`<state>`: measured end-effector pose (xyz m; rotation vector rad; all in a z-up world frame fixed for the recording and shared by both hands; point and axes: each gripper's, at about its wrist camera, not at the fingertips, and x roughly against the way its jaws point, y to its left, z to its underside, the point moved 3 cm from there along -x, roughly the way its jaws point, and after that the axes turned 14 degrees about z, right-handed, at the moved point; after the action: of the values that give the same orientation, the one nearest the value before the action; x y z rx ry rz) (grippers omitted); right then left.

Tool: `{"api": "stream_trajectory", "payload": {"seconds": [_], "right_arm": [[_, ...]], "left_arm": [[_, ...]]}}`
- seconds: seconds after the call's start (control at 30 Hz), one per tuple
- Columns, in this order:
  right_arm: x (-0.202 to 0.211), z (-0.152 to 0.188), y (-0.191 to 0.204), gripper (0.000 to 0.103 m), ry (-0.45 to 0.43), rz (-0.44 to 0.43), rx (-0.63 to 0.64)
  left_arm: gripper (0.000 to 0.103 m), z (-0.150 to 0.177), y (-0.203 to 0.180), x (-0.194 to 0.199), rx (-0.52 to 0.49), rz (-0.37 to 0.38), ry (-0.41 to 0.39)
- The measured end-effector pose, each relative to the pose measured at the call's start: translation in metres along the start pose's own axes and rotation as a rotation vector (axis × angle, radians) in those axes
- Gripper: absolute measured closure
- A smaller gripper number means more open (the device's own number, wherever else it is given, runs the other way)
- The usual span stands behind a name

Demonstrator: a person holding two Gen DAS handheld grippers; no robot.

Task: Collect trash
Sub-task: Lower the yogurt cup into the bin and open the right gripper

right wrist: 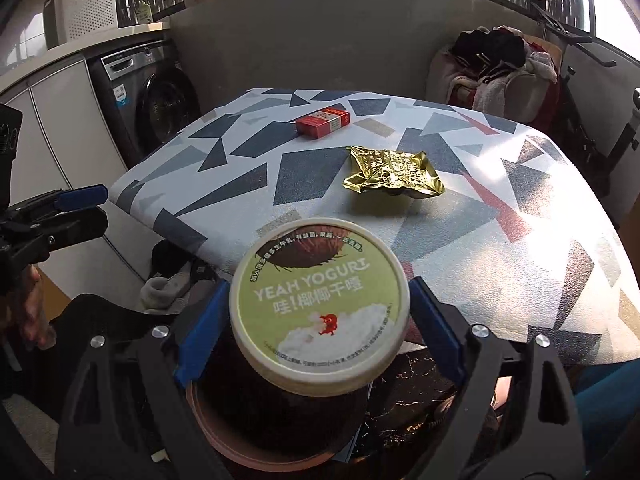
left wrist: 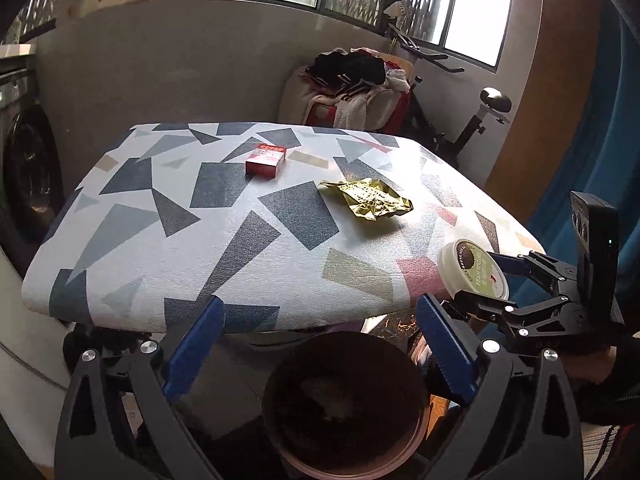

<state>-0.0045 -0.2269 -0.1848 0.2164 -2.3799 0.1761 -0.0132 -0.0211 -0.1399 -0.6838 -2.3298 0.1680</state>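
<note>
My right gripper point(right wrist: 320, 312) is shut on a yogurt cup point(right wrist: 320, 308) with a green lid, held above a round brown bin point(right wrist: 224, 436) below the table's near edge. The cup point(left wrist: 474, 270) and right gripper point(left wrist: 490, 280) also show at the right of the left wrist view. My left gripper point(left wrist: 320, 336) is open and empty over the same bin point(left wrist: 344, 404). A red cigarette box point(left wrist: 265, 159) point(right wrist: 323, 121) and a crumpled gold wrapper point(left wrist: 366, 199) point(right wrist: 394, 174) lie on the patterned table point(left wrist: 160, 240) point(right wrist: 520, 280).
A washing machine point(right wrist: 160, 100) stands left of the table. A chair piled with clothes point(left wrist: 352, 92) and an exercise bike point(left wrist: 472, 120) stand behind it by the window. Socks point(right wrist: 172, 284) lie on the floor by the bin.
</note>
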Motion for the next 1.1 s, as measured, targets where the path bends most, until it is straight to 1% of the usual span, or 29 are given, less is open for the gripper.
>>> {"api": "stream_trajectory", "payload": {"seconds": [0.07,0.2,0.37,0.5,0.97,1.07,1.1], "right_arm": [[-0.003,0.006,0.005,0.016,0.015,-0.009,0.014],[-0.008,0.018,0.017,0.016,0.045,-0.034,0.033],[-0.012,0.032,0.036,0.015,0.081,-0.067,0.080],[-0.015,0.036,0.044,0.015,0.095,-0.077,0.107],[-0.019,0.037,0.039,0.014,0.110,-0.074,0.090],[-0.020,0.037,0.037,0.008,0.117,-0.070,0.082],[-0.020,0.037,0.037,0.008,0.116,-0.068,0.078]], "left_arm": [[0.007,0.001,0.005,0.002,0.003,-0.026,-0.001],[0.007,0.004,0.018,0.004,0.030,-0.036,0.003],[0.006,0.009,0.025,0.006,0.027,-0.078,0.011],[0.006,0.012,0.028,0.006,0.043,-0.081,0.013],[0.006,0.018,0.021,-0.002,0.040,-0.062,0.040],[0.006,0.018,0.021,-0.003,0.040,-0.061,0.041],[0.006,0.018,0.020,-0.003,0.039,-0.060,0.043]]}}
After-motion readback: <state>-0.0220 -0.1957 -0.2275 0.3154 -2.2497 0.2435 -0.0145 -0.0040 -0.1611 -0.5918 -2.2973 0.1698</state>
